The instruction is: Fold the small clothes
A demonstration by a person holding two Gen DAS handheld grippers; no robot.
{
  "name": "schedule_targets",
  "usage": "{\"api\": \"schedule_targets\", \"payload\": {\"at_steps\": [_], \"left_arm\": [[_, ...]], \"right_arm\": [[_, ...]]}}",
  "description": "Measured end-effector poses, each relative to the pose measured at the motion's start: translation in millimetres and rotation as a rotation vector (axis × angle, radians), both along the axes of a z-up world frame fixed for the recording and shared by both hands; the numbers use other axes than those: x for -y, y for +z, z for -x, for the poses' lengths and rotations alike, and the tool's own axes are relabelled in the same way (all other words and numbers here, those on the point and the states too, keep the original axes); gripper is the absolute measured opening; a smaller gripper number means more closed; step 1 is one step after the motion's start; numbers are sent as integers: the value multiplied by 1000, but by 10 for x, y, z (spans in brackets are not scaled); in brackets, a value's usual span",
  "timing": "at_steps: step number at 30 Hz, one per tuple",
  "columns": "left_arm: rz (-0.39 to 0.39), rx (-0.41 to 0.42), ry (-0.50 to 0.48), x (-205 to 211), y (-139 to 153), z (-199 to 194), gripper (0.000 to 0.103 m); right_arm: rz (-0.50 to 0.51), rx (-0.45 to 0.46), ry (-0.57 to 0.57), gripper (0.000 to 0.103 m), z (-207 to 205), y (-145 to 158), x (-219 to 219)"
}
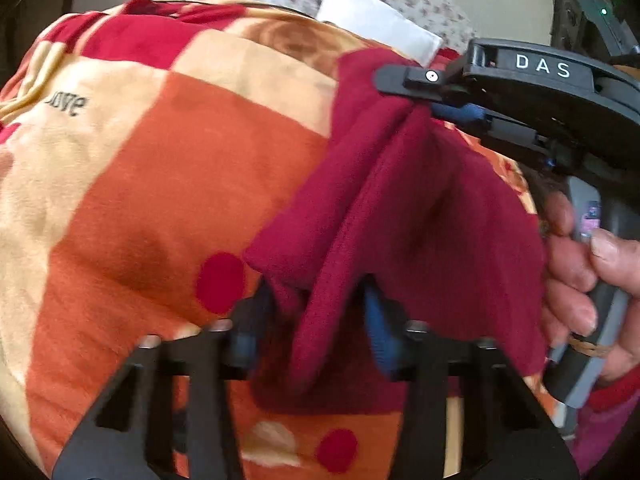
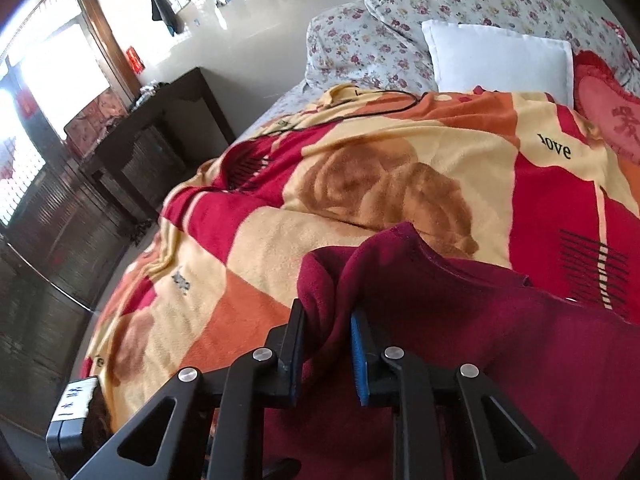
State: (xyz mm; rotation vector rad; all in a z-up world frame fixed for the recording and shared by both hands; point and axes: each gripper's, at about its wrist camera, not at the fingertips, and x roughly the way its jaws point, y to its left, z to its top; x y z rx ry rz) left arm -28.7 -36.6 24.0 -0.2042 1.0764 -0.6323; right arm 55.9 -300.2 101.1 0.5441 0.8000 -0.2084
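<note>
Underneath both claws lay the bed [image 2: 276, 112], covered by a big fleece blanket [image 1: 168, 168] in orange, cream and red blocks with a brown rose print and the word "love" on it. Beyond the right claw, at the far end of the bed, floral pillows [image 2: 360, 44] were stacked, with a white pillow [image 2: 500, 60] leaning against them and a red heart-shaped cushion [image 2: 608, 116] just beside it, off to the right. Far left of the right claw stood a dark wooden cabinet [image 2: 160, 136] against the wall, near a bright window [image 2: 60, 80]. A thin black cable [image 2: 360, 108] trailed across the far part of the blanket.

On the blanket, stretched between the two claws, was the maroon garment [image 1: 400, 208], a small soft piece bunched into folds. The left claw [image 1: 320, 320] had closed partway on a thick ridge of this cloth, which filled the gap between its blue-padded fingers [image 1: 376, 332]; the view there was blurred. The right claw [image 2: 326, 340] likewise pinched a gathered edge of the garment between its fingers, the rest of the cloth spreading away to its right. From the left wrist view, the right claw [image 1: 428, 96] showed ahead and to the right, clamped on the far edge of the garment, with the person's right hand [image 1: 580, 272] wrapped around its grey handle.
</note>
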Motion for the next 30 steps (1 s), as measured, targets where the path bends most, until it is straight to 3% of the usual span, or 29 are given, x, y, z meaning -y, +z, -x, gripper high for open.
{"api": "schedule_targets", "payload": {"at_steps": [1,4,10,16,22,27,30], "left_arm": [[-5,12,-4,13,39,19,27],[-1,58,-24,87,249,106,19],[62,138,-105,397,758,333,17],[69,214,-277,1073,1067,748,17],[30,203,-424,1954,895,995,17],[-40,171,-476,2384,582,1134,17],[-72,179,-485,2484,551,1234,17]], "right_arm": [[-2,10,0,19,49,27,10],[-10,54,-11,18,250,174,77],[-12,155,-68,18,871,540,354],[-4,201,-175,17,1690,661,768],[-28,151,-325,17,2517,357,1250],[-56,80,-395,17,2854,-26,1473],[-103,66,-416,17,2931,-249,1560]]}}
